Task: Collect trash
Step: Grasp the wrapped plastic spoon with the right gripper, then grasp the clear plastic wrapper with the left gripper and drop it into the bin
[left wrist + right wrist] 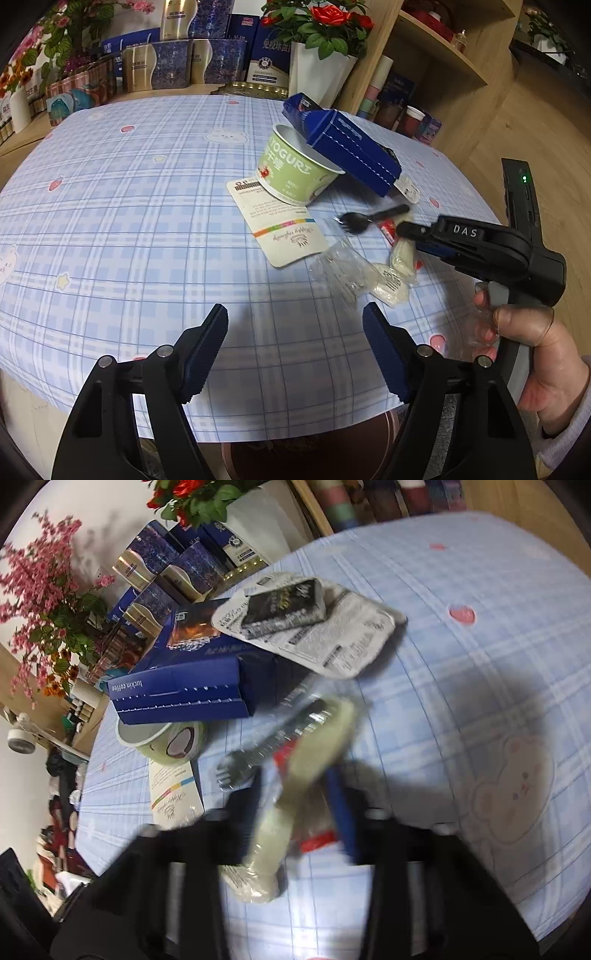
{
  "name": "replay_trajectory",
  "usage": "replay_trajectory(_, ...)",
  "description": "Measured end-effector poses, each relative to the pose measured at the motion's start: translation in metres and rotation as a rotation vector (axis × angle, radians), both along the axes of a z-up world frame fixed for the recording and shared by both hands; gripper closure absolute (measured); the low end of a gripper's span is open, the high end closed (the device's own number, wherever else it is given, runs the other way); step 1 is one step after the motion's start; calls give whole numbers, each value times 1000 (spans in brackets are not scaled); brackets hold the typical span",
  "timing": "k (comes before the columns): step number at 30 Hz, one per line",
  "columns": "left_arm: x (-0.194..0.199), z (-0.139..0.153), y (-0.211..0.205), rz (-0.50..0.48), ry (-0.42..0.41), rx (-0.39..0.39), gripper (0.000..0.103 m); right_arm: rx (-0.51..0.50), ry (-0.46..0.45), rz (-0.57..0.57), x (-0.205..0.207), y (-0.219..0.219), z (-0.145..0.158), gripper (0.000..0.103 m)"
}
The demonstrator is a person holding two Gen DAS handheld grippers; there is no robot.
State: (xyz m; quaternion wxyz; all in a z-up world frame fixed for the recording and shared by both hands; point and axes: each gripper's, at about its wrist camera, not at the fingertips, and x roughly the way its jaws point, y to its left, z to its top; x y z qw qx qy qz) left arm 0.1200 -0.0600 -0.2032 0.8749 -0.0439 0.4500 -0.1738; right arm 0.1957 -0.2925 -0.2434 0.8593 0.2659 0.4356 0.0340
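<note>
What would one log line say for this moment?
right gripper: closing on pale wrapper | left gripper: open, empty | yogurt cup: on table

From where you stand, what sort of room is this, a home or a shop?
Probably a lived-in home room, though I can't be sure. A table with a cartoon-bear checked cloth holds snack litter like a yogurt cup; behind it stand potted artificial flowers and a wooden shelf of boxes and jars.

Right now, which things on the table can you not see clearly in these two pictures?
- Right tongs: right wrist view, motion blur; their grip on the pale wrapper is unclear.
- Black spork: same view, blurred.
- Blue coffee box: left wrist view, hides the yogurt cup inside.
- Brown object below the table: left tongs cover it.
</note>
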Motion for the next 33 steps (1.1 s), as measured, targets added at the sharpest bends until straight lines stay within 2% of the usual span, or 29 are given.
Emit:
replay_trajectory(6,1,-3,-14,-20,19,9,30,45,-43,1,-28,-13,-3,87)
replay_trajectory(11,8,-7,-28,-27,61,-10,30,27,-89,11,-60,-21,-2,87)
replay_trajectory(17,25,-14,-45,5,141,-51,37,-30,-128,16,-84,-26,-2,88)
replay_trajectory(23,41,-17,-61,46,175,-56,38,-49,-180,-39,-97,-46,1,88)
replay_trajectory(25,46,-21,-63,79,202,-59,45,-39,-192,-51,-100,-51,0,88)
replay_trajectory(28,53,-28,-63,126,244,-77,49,-19,-204,-57,-103,-56,-3,88)
replay_trajectory(30,57,-28,-64,150,241,-76,49,-12,-207,-55,-105,-57,-6,88)
replay_trajectory(32,58,-28,-65,160,246,-77,56,-5,-210,-51,-107,-57,-7,88)
replay_trajectory(33,59,-28,-65,162,249,-74,64,-4,-212,-49,-108,-57,-7,88)
